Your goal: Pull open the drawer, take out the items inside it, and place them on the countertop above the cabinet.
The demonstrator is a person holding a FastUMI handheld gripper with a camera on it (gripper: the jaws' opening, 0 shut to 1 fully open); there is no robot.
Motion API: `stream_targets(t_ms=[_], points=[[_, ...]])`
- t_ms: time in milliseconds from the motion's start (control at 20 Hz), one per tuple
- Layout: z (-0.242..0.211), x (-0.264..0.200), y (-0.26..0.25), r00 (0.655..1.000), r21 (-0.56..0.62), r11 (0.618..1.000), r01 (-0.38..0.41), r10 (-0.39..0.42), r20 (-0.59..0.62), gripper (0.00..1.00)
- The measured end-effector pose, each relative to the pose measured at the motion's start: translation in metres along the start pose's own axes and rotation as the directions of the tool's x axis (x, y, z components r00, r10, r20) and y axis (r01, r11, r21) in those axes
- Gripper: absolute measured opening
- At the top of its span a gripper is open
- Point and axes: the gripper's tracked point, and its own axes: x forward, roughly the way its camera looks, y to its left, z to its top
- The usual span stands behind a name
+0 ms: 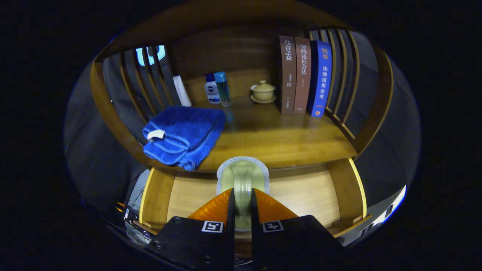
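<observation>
1. The gripper (241,199) holds a pale green cup (243,180) with a speckled grey rim, its two fingers closed narrowly on the cup's slim ridge or handle, one on each side.
2. The cup hangs above the open drawer (301,192), level with the front edge of the countertop (282,143). Judging by that height, it is being carried up from the drawer toward the top.
3. The grip on the thin centre ridge looks chosen to keep the cup from turning between the fingers.
4. A folded blue towel (182,135) lies on the countertop to the left, one corner overhanging the front edge.
5. At the back stand two small bottles (217,88), a lidded teacup (263,91) on a saucer, and three upright books (303,75) leaning against the slatted side.
6. The bare wood between towel and books seems the likely spot to set the cup down.
7. The visible drawer floor shows no other item; the part behind the fingers is hidden.
</observation>
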Motion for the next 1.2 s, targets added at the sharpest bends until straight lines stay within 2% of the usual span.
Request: stream_targets(t_ms=[250,450,750,950,1200], points=[[0.066,0.04,0.001,1.0,0.008,1.0,0.002,-0.002,0.03,0.23],[0.097,0.08,0.001,1.0,0.011,1.0,0.002,-0.003,0.008,0.23],[0.106,0.125,-0.006,0.998,0.001,0.999,0.035,-0.035,-0.061,0.23],[0.106,0.135,-0.008,0.997,0.021,0.999,0.04,-0.038,-0.07,0.26],[0.107,0.13,-0.006,0.998,0.026,0.999,0.023,-0.021,-0.058,0.99]])
